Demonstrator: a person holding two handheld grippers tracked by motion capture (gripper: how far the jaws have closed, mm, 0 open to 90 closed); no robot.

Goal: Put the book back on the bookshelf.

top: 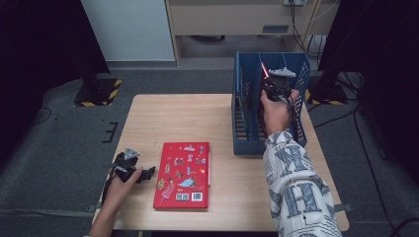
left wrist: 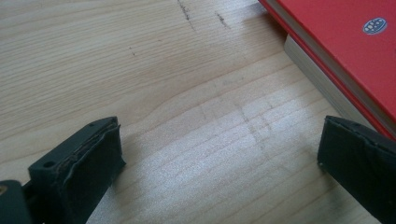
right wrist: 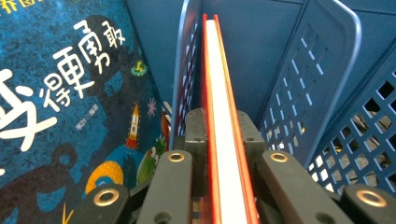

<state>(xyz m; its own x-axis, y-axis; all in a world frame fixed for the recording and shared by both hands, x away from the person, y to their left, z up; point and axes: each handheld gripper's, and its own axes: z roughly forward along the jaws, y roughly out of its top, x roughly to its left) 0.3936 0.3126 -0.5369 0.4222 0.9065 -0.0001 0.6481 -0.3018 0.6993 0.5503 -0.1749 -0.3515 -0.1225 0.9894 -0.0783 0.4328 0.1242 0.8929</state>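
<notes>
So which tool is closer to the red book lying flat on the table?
Left. The left tool sits beside the red book; the right tool is over in the blue rack.

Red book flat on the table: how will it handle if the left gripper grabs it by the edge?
The red book has a hard cover, so it probably stays stiff. Its thick page block suggests some weight, so it may sag from an edge pinch. The cover looks glossy, possibly slippery. The left gripper is open beside it.

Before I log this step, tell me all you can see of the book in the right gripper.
The thin book has a red cover and white page edges. It stands on edge, upright, inside a slot of the blue rack, between two perforated dividers. The right gripper is shut on it, a jaw on each cover. A dark blue picture book stands in the next slot.
</notes>
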